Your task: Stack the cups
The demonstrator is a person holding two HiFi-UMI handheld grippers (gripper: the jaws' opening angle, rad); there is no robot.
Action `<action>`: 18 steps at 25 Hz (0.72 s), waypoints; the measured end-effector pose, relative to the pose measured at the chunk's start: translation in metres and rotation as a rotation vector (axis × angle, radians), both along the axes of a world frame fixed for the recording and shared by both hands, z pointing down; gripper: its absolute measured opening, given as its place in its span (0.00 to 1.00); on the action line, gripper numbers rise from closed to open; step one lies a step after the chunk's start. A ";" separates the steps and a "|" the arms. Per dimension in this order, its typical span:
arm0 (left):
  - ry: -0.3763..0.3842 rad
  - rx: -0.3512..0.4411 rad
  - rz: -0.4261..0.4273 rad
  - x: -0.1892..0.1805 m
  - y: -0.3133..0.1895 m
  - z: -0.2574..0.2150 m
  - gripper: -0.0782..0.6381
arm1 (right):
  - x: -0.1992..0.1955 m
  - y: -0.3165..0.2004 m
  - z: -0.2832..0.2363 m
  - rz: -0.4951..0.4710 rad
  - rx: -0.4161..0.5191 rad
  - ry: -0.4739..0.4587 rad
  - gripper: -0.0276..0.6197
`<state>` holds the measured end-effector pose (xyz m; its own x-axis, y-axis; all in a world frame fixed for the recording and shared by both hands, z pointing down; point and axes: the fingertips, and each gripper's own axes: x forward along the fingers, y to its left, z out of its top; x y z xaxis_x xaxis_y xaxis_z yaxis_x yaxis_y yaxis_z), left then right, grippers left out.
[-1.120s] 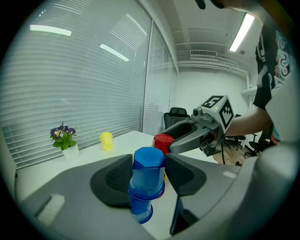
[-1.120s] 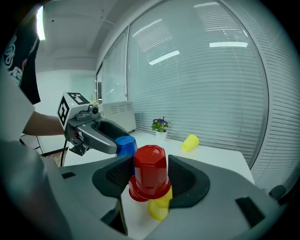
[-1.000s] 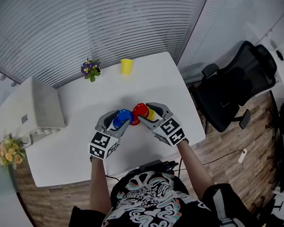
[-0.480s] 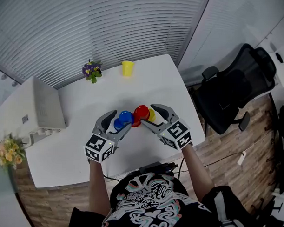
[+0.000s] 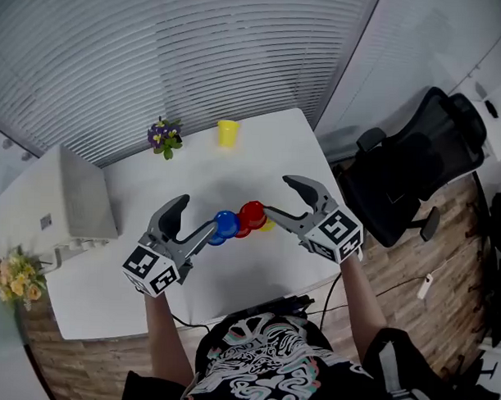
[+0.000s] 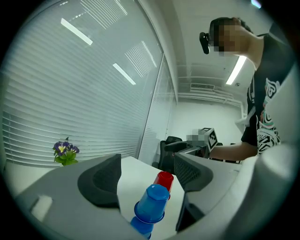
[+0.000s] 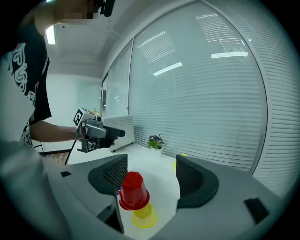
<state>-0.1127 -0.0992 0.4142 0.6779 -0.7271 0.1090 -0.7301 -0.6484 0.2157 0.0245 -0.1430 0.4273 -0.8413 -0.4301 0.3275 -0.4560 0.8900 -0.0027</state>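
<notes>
Both claws are opening, gripping nothing: the left claw [image 5: 197,215] has the blue cups [image 5: 225,225] between its jaws, the right claw [image 5: 279,196] the red cup [image 5: 252,214] at their three o'clock.

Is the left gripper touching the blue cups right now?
Apart. The left gripper view shows the left gripper opening, with bare table showing between the blue cups and both jaws.

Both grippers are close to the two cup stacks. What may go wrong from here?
1. The left gripper is opening its jaws around the blue stack; a jaw may brush and topple it.
2. The red cup on the yellow cup stands beside it, so one fall may knock both.
</notes>
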 end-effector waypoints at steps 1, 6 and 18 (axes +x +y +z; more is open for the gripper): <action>0.010 -0.003 -0.014 -0.005 -0.005 0.001 0.58 | 0.001 -0.008 0.001 0.001 0.000 0.003 0.53; 0.021 -0.052 -0.085 -0.027 -0.024 0.021 0.58 | 0.000 -0.041 0.011 0.005 -0.011 0.046 0.53; 0.030 -0.126 -0.139 -0.034 -0.076 0.069 0.58 | -0.029 -0.102 0.064 -0.066 -0.047 0.149 0.56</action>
<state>-0.1463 -0.1755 0.4831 0.5759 -0.7960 0.1862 -0.8030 -0.5080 0.3118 -0.0041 -0.2453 0.4908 -0.8079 -0.3565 0.4693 -0.3946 0.9187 0.0186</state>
